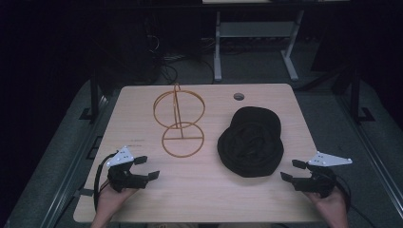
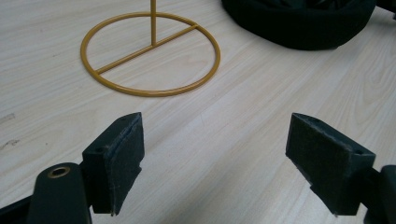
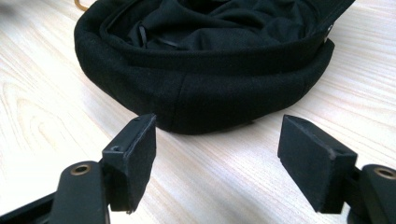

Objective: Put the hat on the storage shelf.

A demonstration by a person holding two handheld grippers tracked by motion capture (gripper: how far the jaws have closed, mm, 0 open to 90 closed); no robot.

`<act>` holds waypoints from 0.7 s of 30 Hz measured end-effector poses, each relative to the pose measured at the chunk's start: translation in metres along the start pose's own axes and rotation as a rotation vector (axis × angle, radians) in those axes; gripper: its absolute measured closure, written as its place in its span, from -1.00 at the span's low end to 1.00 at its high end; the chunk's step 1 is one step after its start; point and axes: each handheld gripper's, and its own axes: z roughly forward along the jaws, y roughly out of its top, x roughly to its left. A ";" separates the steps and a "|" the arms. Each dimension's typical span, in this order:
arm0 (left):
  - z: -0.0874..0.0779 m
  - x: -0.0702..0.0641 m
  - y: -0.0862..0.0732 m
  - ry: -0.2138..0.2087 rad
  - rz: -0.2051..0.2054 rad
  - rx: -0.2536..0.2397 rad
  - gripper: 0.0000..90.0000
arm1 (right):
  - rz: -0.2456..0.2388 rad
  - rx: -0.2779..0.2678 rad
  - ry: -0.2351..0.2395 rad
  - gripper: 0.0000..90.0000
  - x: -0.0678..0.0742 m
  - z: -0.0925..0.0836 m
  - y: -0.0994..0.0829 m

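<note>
A black cap (image 1: 251, 141) lies upside down, opening up, at about 3 o'clock from the table's (image 1: 209, 199) centre, with a gold wire stand (image 1: 179, 121) just left of centre at 10 o'clock. The right gripper (image 1: 292, 170) waits near the 5 o'clock corner, jaws spread wide and empty, aimed at the cap's near rim; the left gripper (image 1: 147, 167) sits at 7 o'clock, equally wide open and holding nothing, facing the stand's base ring (image 2: 150, 53). Judging from this layout, the cap is meant for the stand, and several things could spoil that. The soft cloth may fold or slip if the right jaws pinch only a thin edge of the rim (image 3: 205, 93). The light wire stand could tip or slide if the cap snags its upper hoop, unless the left gripper steadies the base. A low approach may also drive a pad (image 3: 133, 154) into the tabletop. Much stays unclear: the cap's peak cannot be picked out in the dark folds, its lining is a black tangle in the right gripper view, the stand's upper part is cut off in the left gripper view, and the room beyond the table is lost in shadow.
</note>
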 end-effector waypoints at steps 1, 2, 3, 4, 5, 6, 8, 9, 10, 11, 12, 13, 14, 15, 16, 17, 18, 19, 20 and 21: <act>0.000 0.000 0.000 0.000 0.000 0.000 -0.58 | 0.000 0.000 0.000 -0.39 0.000 0.000 0.000; 0.000 0.000 0.000 -0.001 -0.006 0.000 -0.58 | 0.003 -0.002 -0.001 -0.40 0.000 0.000 0.000; 0.000 0.001 0.000 0.000 -0.006 -0.001 -0.58 | 0.005 -0.002 -0.001 -0.41 -0.001 0.000 0.000; 0.000 0.001 0.000 0.000 -0.007 -0.001 -0.58 | 0.006 -0.004 0.001 -0.41 -0.001 0.000 0.000; 0.000 0.001 0.000 -0.002 -0.004 -0.002 -0.58 | 0.005 -0.005 0.000 -0.41 -0.001 -0.001 0.000; 0.001 -0.001 0.001 -0.005 -0.005 -0.004 -0.59 | 0.006 -0.010 -0.004 -0.41 -0.001 -0.002 -0.001; 0.002 -0.003 0.002 -0.010 0.011 -0.001 -0.59 | 0.010 -0.014 -0.001 -0.41 0.000 -0.003 -0.001; 0.002 -0.003 0.002 -0.010 0.011 -0.001 -0.59 | 0.007 -0.017 -0.001 -0.41 0.000 -0.004 -0.001; 0.003 -0.004 0.003 -0.014 0.020 0.004 -0.59 | 0.007 -0.017 -0.001 -0.41 0.000 -0.004 -0.001; 0.005 -0.006 0.004 -0.018 0.025 0.006 -0.59 | 0.003 -0.022 -0.004 -0.41 0.001 -0.005 -0.001; 0.005 -0.006 0.004 -0.018 0.025 0.006 -0.59 | 0.004 -0.023 -0.004 -0.41 0.001 -0.006 -0.001; 0.006 -0.007 0.005 -0.022 0.029 0.005 -0.59 | 0.004 -0.023 -0.004 -0.41 0.001 -0.006 -0.001; 0.007 -0.008 0.005 -0.023 0.030 0.007 -0.59 | 0.005 -0.025 -0.003 -0.41 0.001 -0.006 -0.001; 0.008 -0.009 0.005 -0.026 0.030 0.008 -0.59 | 0.005 -0.026 -0.004 -0.41 0.001 -0.006 -0.001; 0.008 -0.010 0.006 -0.029 0.031 0.009 -0.60 | 0.008 -0.026 -0.005 -0.42 0.001 -0.007 -0.002; 0.009 -0.011 0.006 -0.033 0.034 0.007 -0.60 | 0.008 -0.026 -0.005 -0.42 0.001 -0.007 -0.002; 0.010 -0.012 0.007 -0.036 0.033 0.006 -0.60 | 0.007 -0.026 -0.005 -0.42 0.001 -0.007 -0.002; 0.011 -0.013 0.009 -0.038 0.044 0.006 -0.60 | 0.008 -0.026 -0.006 -0.42 0.001 -0.007 -0.002; 0.012 -0.014 0.010 -0.038 0.052 0.005 -0.60 | 0.009 -0.028 -0.005 -0.42 0.000 -0.007 -0.002; 0.013 -0.016 0.011 -0.038 0.053 0.009 -0.60 | 0.009 -0.028 -0.004 -0.42 0.000 -0.007 -0.002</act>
